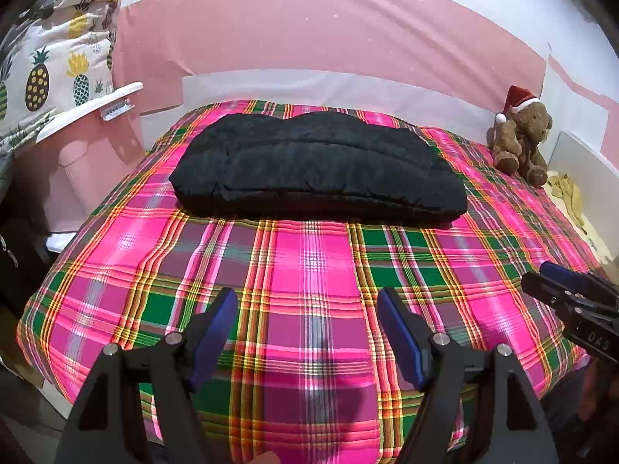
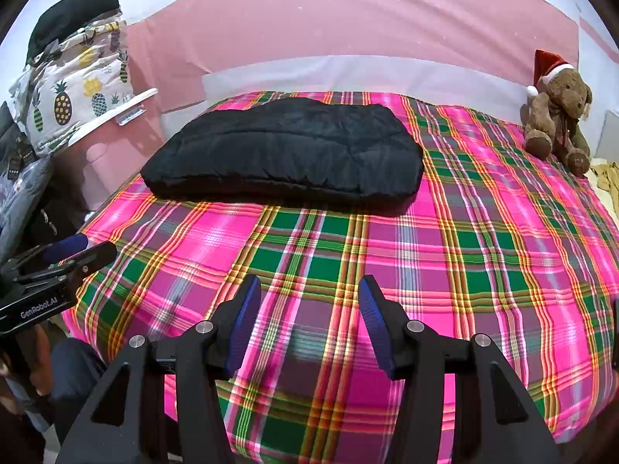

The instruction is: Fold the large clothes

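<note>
Over the near edge of the bed: left tool [image 1: 307,309] and right tool [image 2: 309,295], both released, jaws apart, nothing between them, each pointing down at the plaid bedspread [image 1: 309,270]; black padded garment [image 1: 317,166], bulky, lying folded flat toward the far side of the bed, well apart from both tools; teddy bear [image 2: 557,116] at the far right corner; pineapple-print pillow [image 1: 58,62] at left. Risk, judged: thick slippery padding may spring open or slide from a shallow pinch.
</note>
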Demonstrator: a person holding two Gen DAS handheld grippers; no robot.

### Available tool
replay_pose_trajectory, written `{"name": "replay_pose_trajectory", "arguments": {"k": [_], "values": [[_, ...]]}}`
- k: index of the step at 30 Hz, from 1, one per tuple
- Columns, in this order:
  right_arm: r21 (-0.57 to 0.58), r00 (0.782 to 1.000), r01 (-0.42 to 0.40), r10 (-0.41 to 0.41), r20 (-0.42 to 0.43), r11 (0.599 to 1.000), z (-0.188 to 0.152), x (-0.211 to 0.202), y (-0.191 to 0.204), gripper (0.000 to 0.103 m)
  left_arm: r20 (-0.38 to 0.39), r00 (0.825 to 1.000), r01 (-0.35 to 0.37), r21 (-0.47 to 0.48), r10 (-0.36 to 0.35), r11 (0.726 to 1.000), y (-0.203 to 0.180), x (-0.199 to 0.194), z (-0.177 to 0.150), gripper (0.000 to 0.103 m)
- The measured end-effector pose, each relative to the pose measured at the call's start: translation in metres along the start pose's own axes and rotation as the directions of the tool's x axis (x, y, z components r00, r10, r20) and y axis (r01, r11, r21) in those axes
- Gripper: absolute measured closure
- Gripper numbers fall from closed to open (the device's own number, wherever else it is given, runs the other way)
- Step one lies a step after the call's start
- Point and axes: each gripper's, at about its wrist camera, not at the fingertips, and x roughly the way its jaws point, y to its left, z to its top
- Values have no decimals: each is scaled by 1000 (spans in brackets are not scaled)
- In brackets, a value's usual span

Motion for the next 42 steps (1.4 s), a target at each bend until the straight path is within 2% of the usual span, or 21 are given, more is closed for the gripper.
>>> {"name": "replay_pose_trajectory", "arguments": {"k": [33,36,42], "values": [[-6,1000,-1,1,-3,1000,-2,1,0,50,4,999,-34,-5,34,999,-3,0,-1,27],[-7,1000,-1,1,-4,1000,-2,1,-1,50,8,999,-36,2,36,999,-4,0,-1,22],[-7,1000,-1,1,-3,1000,-2,2,0,50,19,999,-49,-1,49,999,-6,0,-1,22]]}}
